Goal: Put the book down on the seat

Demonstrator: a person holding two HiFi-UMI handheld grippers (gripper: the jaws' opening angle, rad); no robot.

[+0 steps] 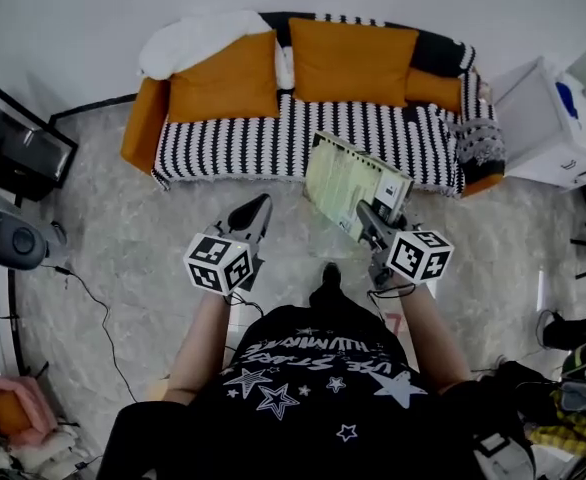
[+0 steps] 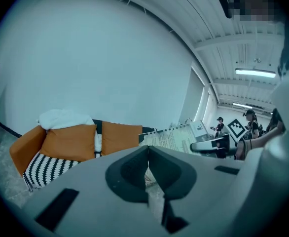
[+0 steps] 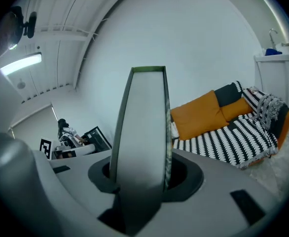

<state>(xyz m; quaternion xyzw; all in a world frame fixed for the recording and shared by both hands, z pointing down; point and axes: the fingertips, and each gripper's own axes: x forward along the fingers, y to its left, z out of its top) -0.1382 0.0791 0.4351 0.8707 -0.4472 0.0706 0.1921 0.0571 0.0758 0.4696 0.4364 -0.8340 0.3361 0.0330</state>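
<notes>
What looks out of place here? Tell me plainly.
Little. A white blanket lies bunched over one end of the sofa's back. The book hangs tilted in the air in front of the seat, clamped in the right gripper, not yet set down. Nothing looks spilled or damaged.

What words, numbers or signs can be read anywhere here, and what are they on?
Pale green book held in the right tongs: printed lines, too small to read.
Person's black T-shirt: white lettering, upside down and warped, not surely readable.
White marker cubes: black square patterns only, no words.
Nothing else legible.
</notes>
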